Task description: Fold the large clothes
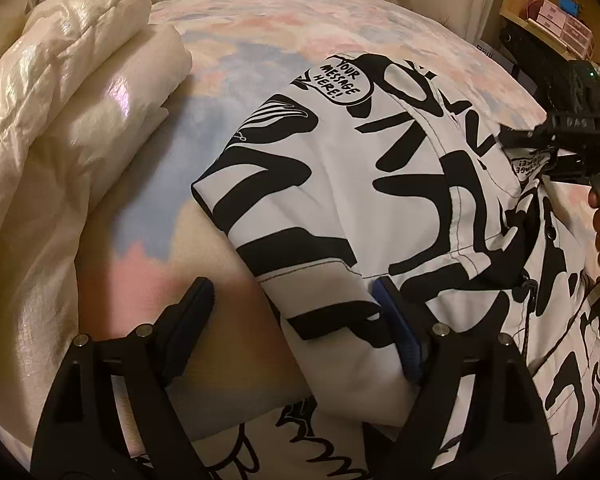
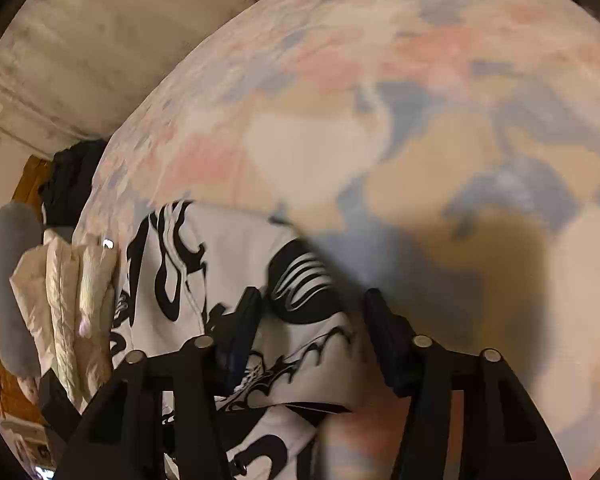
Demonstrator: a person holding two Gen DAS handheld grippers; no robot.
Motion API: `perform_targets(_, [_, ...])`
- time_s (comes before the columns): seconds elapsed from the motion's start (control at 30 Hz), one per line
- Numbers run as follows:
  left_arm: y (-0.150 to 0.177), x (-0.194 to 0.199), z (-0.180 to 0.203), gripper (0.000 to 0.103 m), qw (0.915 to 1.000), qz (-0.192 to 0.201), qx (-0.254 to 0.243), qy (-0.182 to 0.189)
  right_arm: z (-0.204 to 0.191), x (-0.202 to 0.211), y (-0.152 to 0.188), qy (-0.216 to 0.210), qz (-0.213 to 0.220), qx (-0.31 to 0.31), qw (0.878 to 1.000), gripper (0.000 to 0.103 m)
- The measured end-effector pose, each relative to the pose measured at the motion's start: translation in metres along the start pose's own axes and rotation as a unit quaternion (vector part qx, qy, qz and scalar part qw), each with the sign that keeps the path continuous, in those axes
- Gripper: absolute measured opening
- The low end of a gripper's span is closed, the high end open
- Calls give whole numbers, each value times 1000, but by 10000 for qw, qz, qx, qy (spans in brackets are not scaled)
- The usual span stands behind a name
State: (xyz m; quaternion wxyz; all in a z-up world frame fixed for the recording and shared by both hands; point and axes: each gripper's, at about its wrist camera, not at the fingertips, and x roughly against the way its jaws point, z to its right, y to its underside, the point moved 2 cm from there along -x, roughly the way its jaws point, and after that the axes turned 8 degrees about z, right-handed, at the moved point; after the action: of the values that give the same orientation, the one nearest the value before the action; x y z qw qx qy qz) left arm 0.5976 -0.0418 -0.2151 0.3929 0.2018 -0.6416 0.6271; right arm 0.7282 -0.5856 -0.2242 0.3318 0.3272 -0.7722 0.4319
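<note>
Surface: bed [image 1: 228, 64] with a pastel patchwork cover; folded cream quilt [image 1: 68, 92] at its left edge.
Garment: black-and-white printed jacket [image 1: 340, 184], partly folded, near the front edge.
Left gripper [image 1: 296, 316]: jaws wide, straddling a folded sleeve edge, not pressing.
Right gripper [image 2: 312, 320]: jaws apart over the cloth, nothing held.
Risk: a shallow bite may catch one layer only, undoing the fold.
</note>
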Motion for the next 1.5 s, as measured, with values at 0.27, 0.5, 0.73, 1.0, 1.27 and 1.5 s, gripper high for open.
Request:
perform_targets(0.27, [-2, -1, 0, 80, 10000, -11, -40, -56, -66, 44, 36, -58, 835, 1740, 9812, 6])
perform_targets(0.5, [11, 19, 7, 80, 9999, -134, -6, -44, -131, 127, 131, -82, 1944, 3864, 9016, 6])
perform_targets(0.73, [40, 71, 4, 80, 9997, -120, 25, 219, -124, 187, 241, -326, 2167, 4568, 8622, 6])
perform_targets(1.0, [82, 135, 2, 80, 9971, -174, -101, 737, -70, 198, 340, 174, 1987, 4723, 8586, 6])
perform_targets(1.27, [101, 187, -19, 79, 9847, -18, 260, 1724, -25, 224, 362, 348, 1833, 3669, 9114, 6])
perform_targets(1.5, [90, 196, -45, 79, 9665, 69, 714, 2465, -30, 234, 364, -580, 1137, 2253, 9659, 15])
